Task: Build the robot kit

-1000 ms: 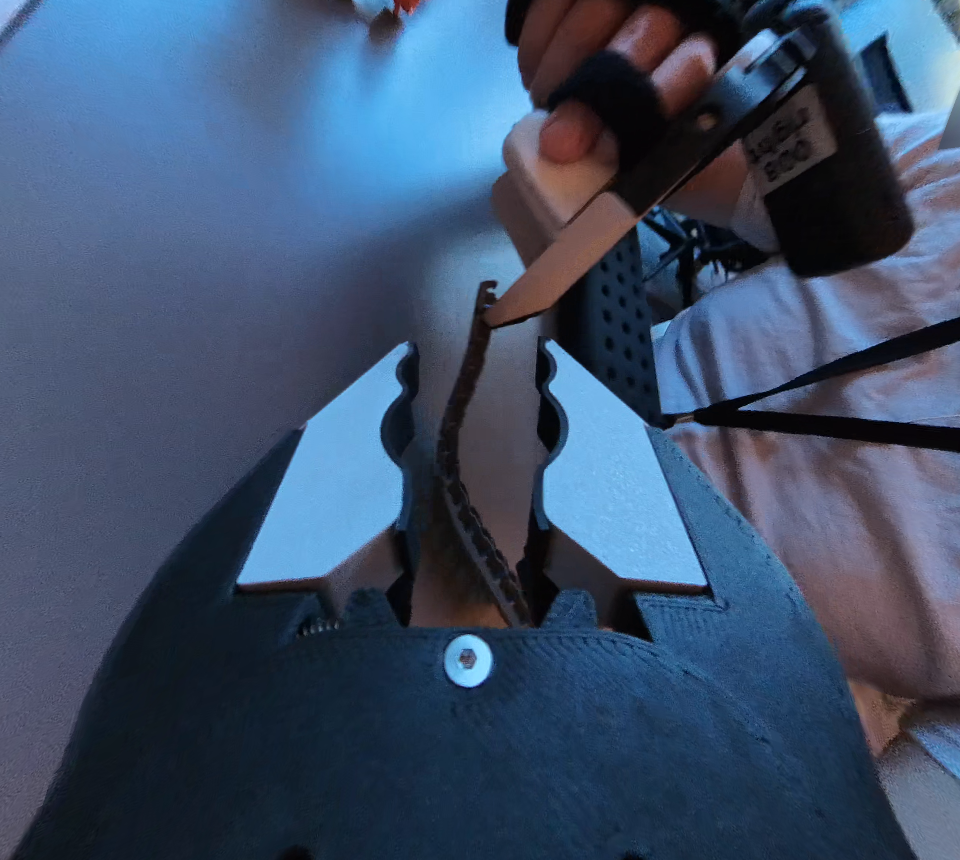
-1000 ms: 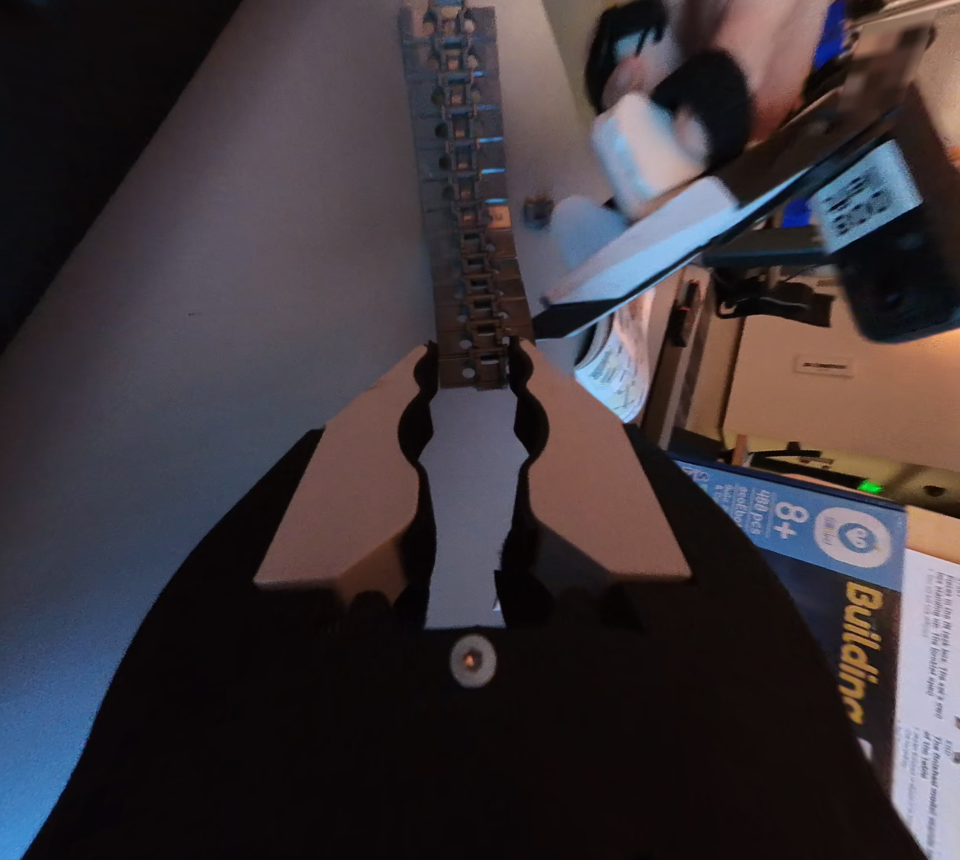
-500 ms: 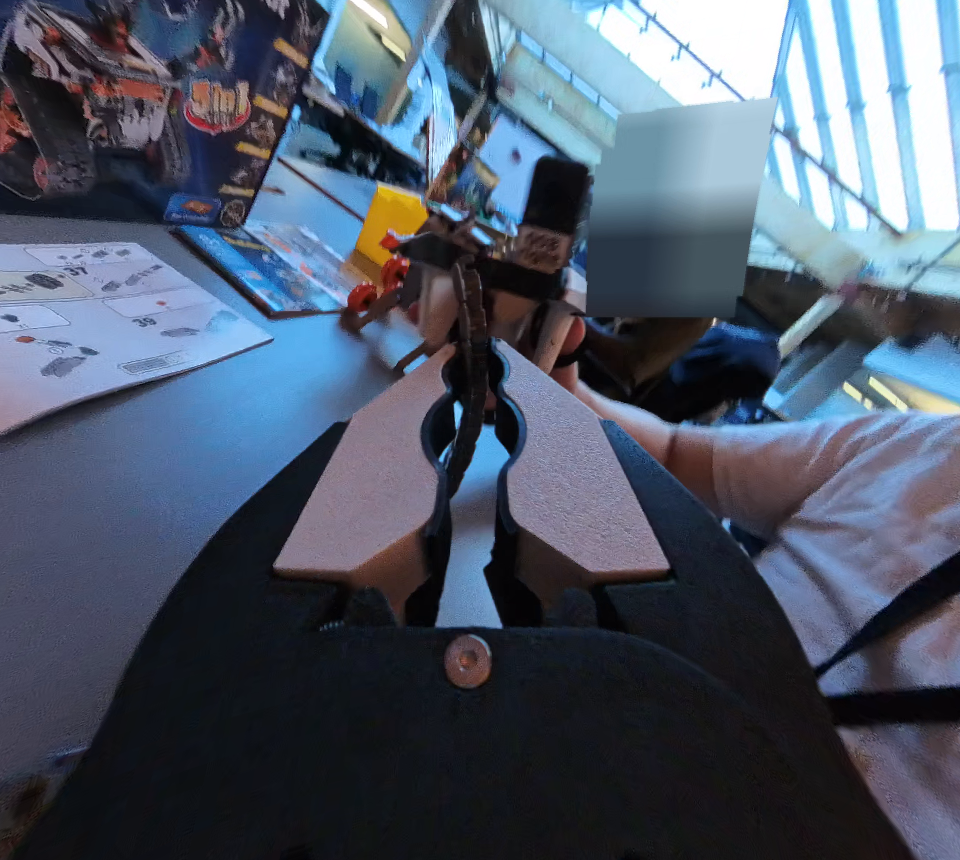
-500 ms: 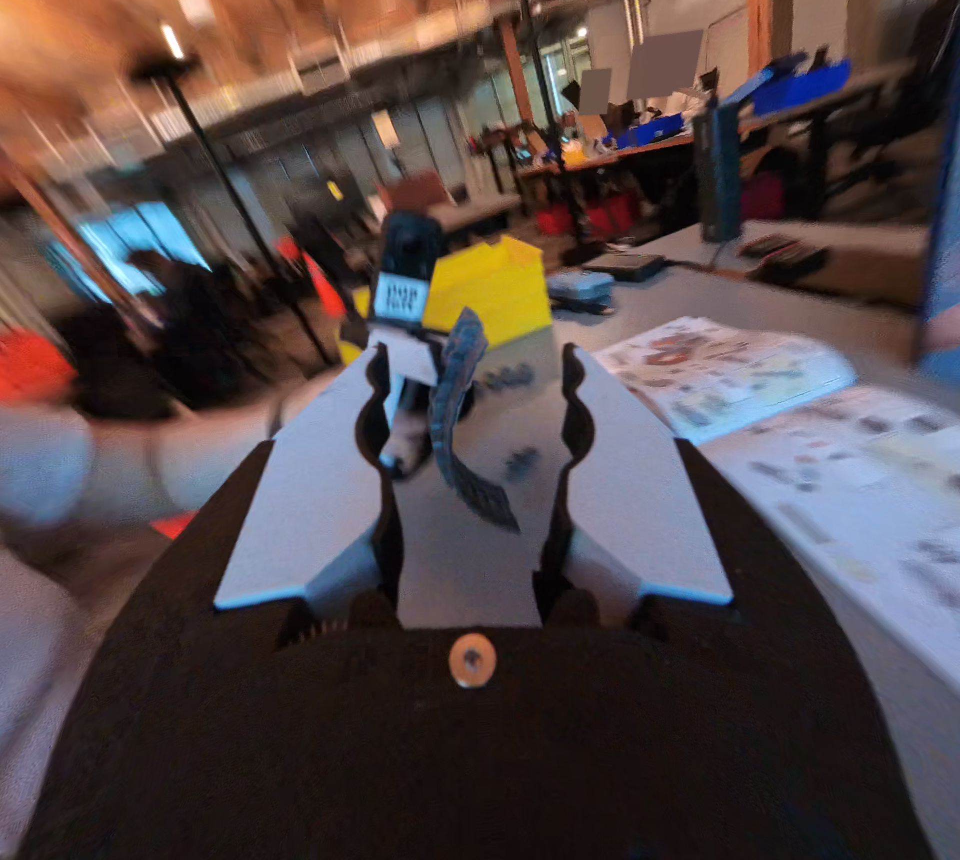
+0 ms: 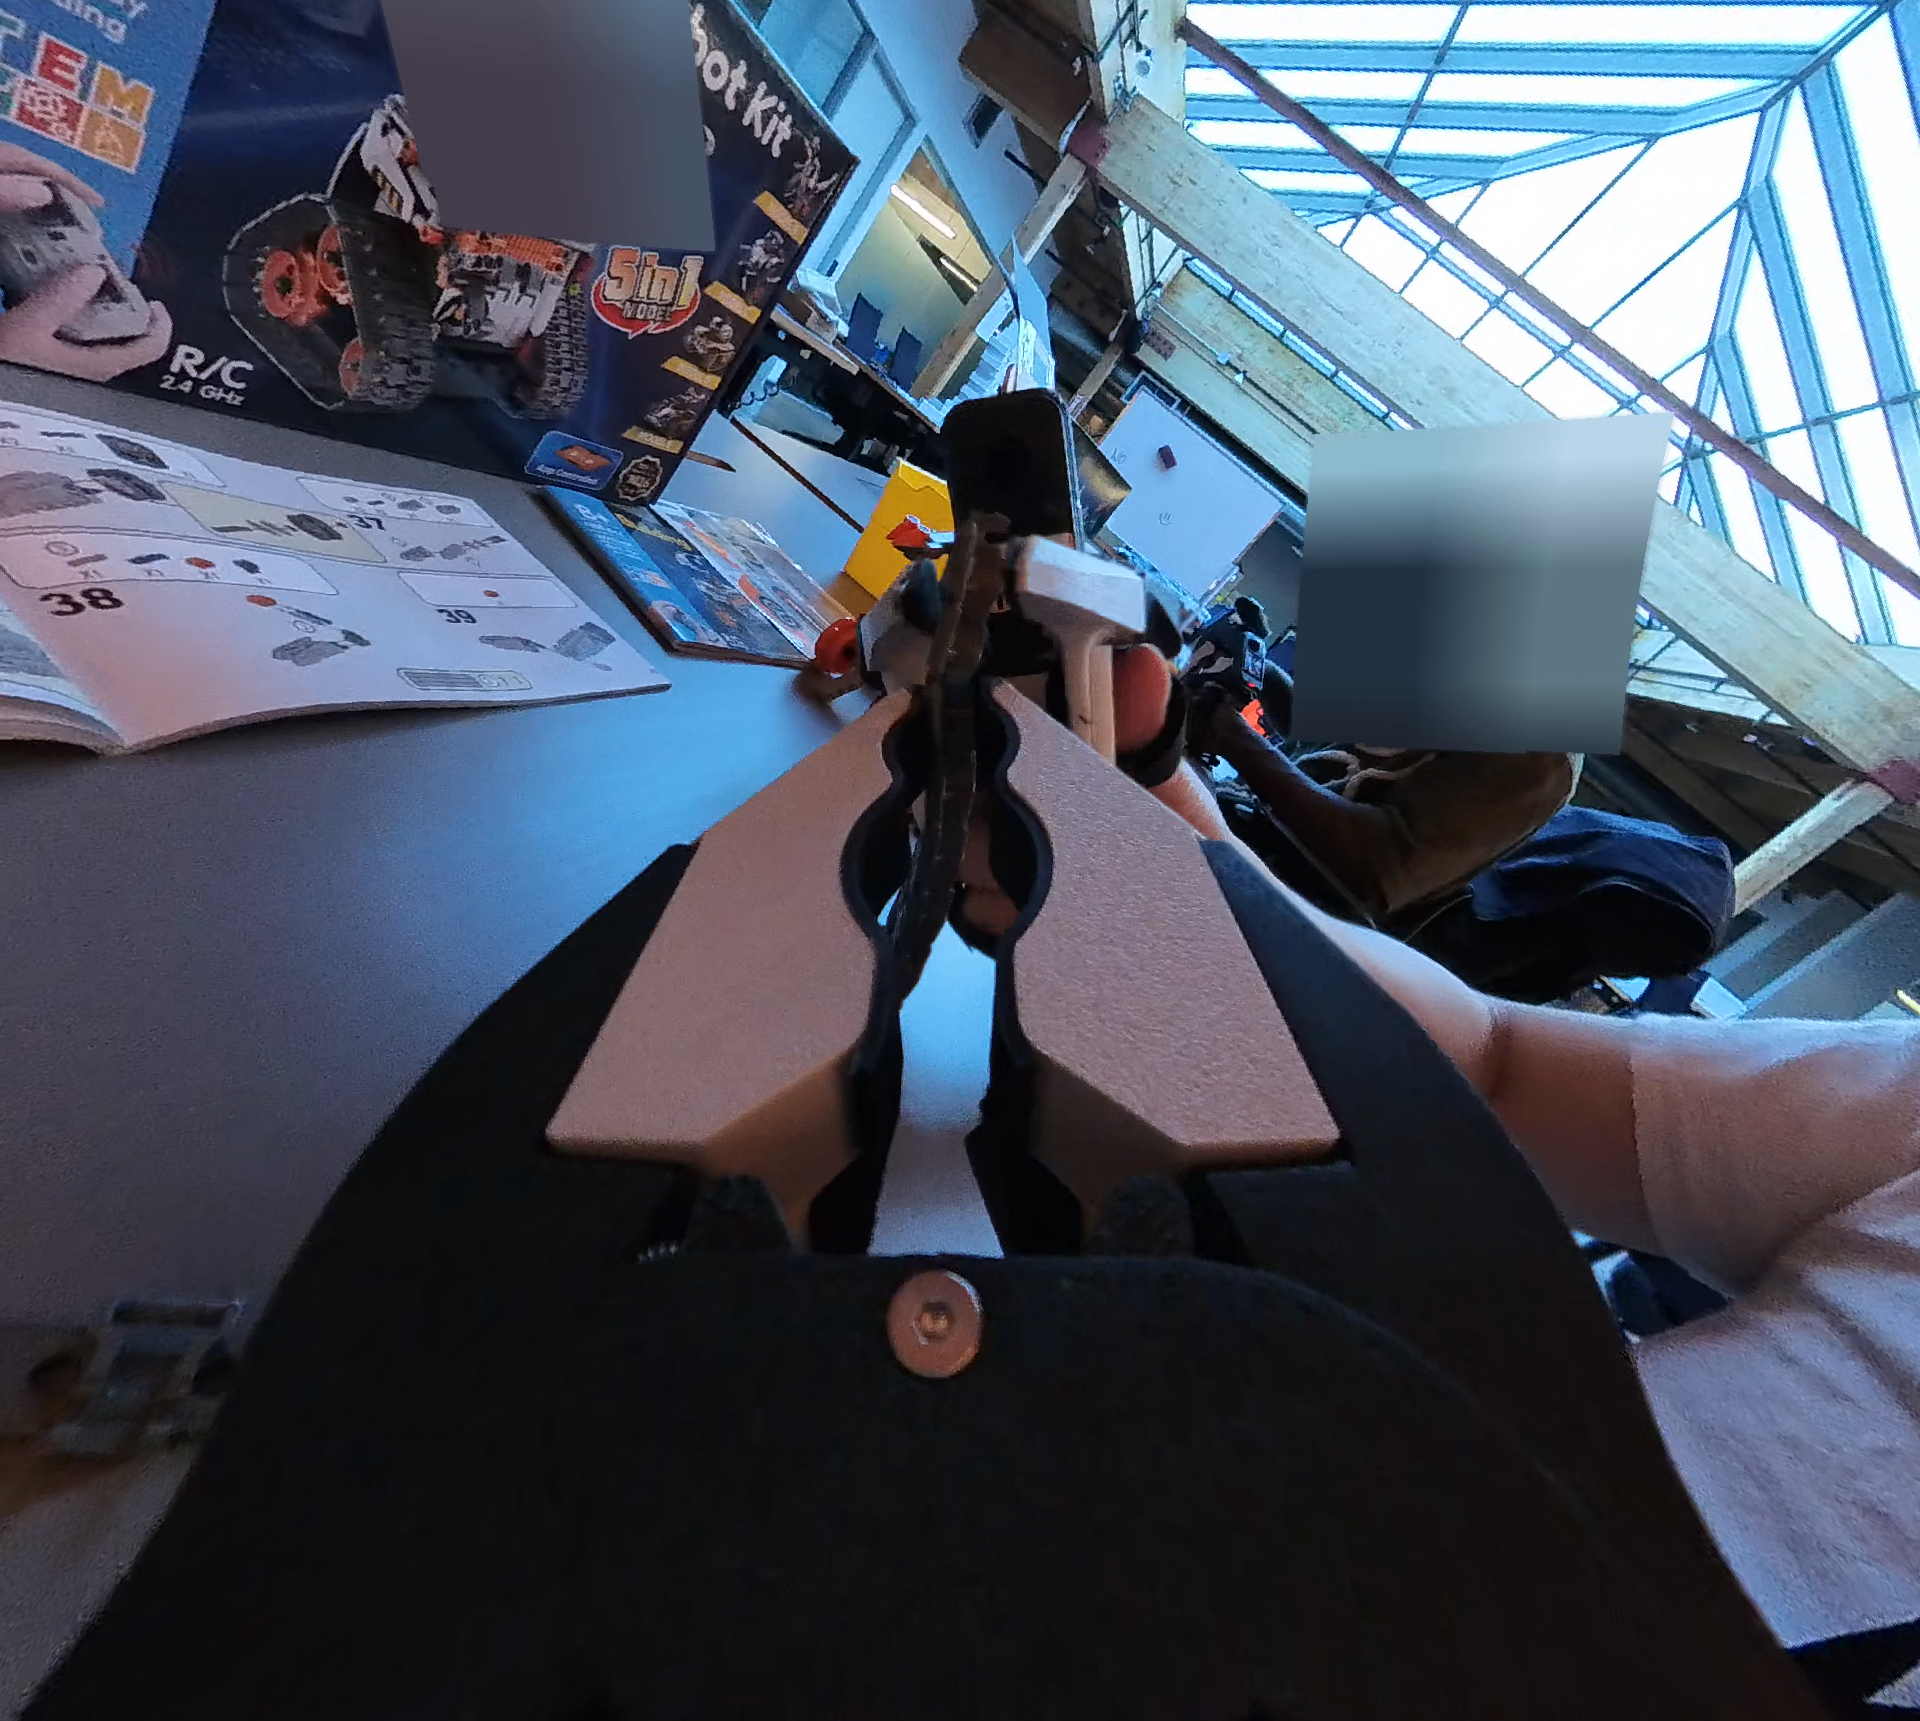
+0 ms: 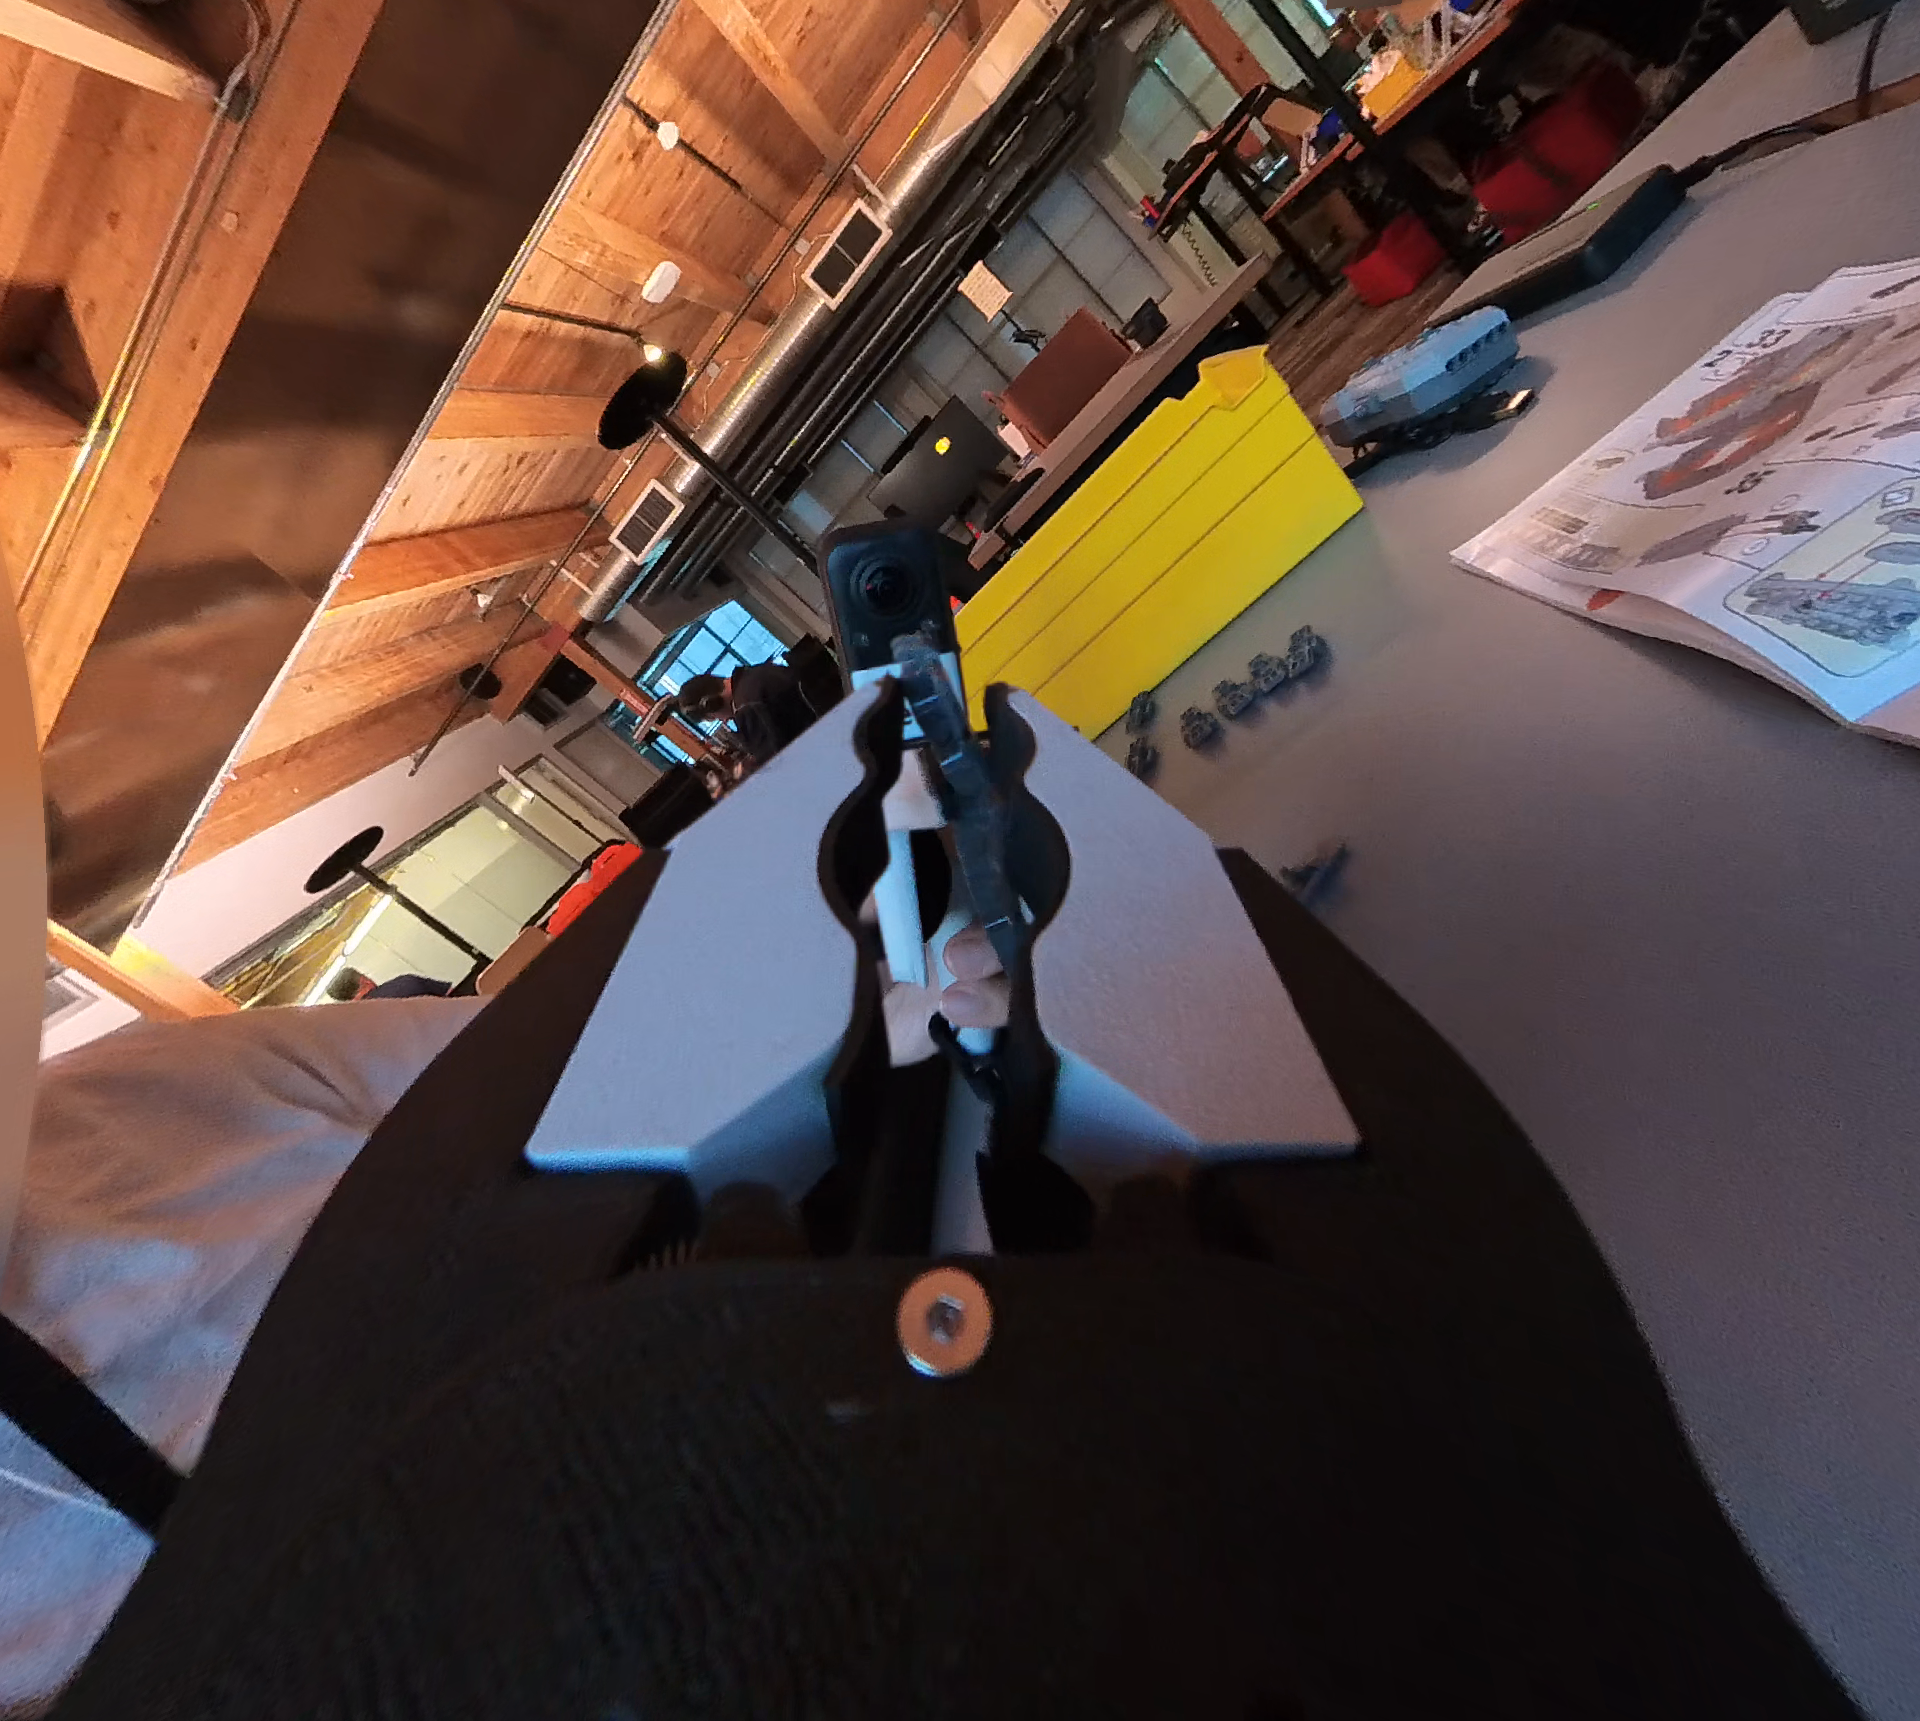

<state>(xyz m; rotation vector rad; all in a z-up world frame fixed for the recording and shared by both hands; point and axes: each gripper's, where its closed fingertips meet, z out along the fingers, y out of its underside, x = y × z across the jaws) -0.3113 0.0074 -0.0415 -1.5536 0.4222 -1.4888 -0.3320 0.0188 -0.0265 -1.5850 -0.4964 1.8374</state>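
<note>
While both grippers face each other above the grey table (image 5: pixel 312 892), left gripper (image 5: pixel 943 695) and right gripper (image 6: pixel 940 710) each pinch the black segmented plastic track strip (image 5: pixel 940 798) between nearly closed fingers; printed toy-kit box (image 5: pixel 260 217) and open instruction booklet (image 5: pixel 260 632) sit toward the table's far edge.

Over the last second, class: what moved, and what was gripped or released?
Both grippers swung up from facing the table to face each other. The left gripper, loose around the black track strip a second ago, is now shut on it. The right gripper let go, then closed on it again. The strip stayed between them.
</note>
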